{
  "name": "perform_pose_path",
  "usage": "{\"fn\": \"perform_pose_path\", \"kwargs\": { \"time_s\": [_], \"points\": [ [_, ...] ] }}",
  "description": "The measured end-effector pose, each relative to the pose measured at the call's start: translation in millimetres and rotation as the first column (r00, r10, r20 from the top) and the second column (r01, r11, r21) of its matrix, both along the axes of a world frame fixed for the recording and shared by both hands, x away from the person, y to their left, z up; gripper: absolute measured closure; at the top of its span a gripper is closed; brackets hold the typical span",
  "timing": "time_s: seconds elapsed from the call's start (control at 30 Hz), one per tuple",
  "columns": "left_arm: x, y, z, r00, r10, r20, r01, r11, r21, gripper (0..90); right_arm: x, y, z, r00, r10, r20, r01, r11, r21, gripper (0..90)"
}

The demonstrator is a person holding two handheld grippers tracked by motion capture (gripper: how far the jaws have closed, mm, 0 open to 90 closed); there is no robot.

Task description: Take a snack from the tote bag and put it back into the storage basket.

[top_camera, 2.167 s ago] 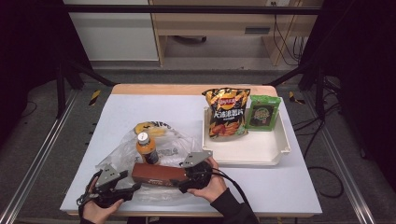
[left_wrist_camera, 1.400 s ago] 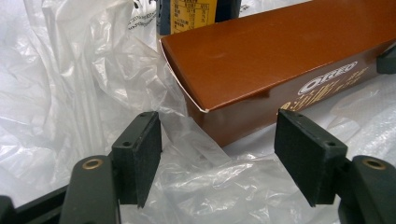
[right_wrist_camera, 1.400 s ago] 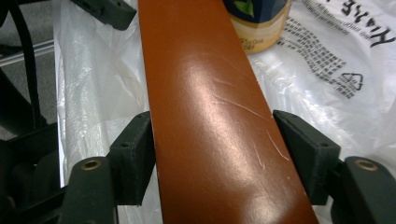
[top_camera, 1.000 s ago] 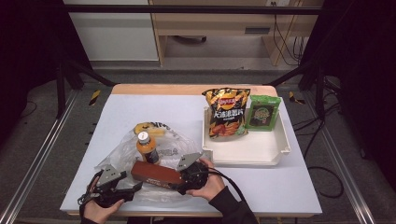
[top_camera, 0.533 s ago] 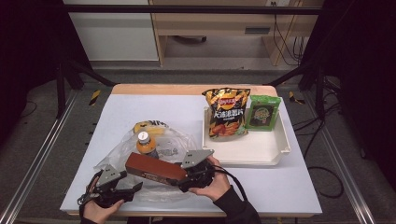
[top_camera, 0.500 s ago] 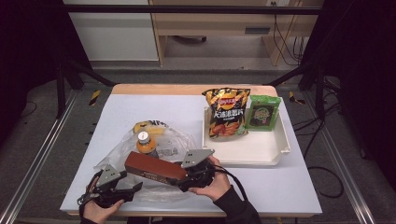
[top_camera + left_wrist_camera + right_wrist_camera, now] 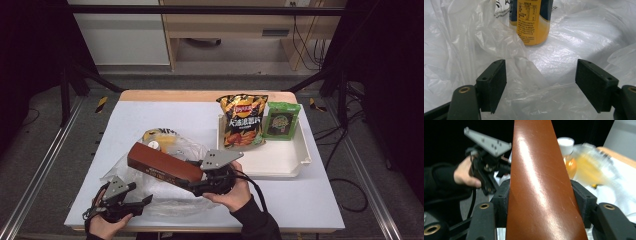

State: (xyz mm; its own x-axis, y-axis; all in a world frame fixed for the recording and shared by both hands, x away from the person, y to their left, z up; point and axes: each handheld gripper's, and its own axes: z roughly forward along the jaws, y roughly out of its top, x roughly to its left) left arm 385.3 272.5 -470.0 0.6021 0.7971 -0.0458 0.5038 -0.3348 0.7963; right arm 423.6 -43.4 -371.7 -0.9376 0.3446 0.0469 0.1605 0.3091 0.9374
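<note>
Your left gripper (image 7: 141,201) sits low at the near left edge of the worktop (image 7: 150,115), its jaws spread wide and holding nothing; crumpled clear plastic bag (image 7: 541,82) lies between and beneath them, with a yellow bottle (image 7: 532,22) beyond. Further right, your right gripper (image 7: 192,185) has its jaws clamped on one end of the long brown box (image 7: 164,162), which tilts up and leftward above the bag, off the worktop. At the right, a white tray (image 7: 290,160) carries a chip bag (image 7: 243,119) and a green packet (image 7: 282,120).
</note>
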Motion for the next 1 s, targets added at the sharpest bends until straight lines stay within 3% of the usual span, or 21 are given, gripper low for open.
{"fn": "perform_pose_path", "kwargs": {
  "time_s": [0.2, 0.43, 0.73, 1.0],
  "points": [
    [-0.4, 0.6, 1.2, 1.0000, 0.000, 0.006, 0.000, 1.0000, -0.005, 24.3, 0.9, -13.6, 20.3, 0.9986, -0.040, 0.035, 0.039, 0.999, 0.031, 43.8],
    [-2.6, 2.1, 8.0, 0.9991, 0.009, 0.043, -0.007, 0.9993, -0.036, 24.2, 5.8, -37.7, 34.3, 0.9916, -0.112, 0.066, 0.110, 0.993, 0.033, 43.8],
    [-9.4, 4.7, 29.3, 0.9913, 0.019, 0.130, -0.006, 0.9956, -0.094, 24.1, 15.1, -77.4, 39.9, 0.9722, -0.221, 0.078, 0.220, 0.975, 0.022, 43.8],
    [-9.7, 8.8, 35.0, 0.9878, 0.039, 0.151, -0.022, 0.9935, -0.112, 24.3, 16.9, -114.0, 35.6, 0.9493, -0.305, 0.079, 0.305, 0.952, 0.001, 43.9]
  ]
}}
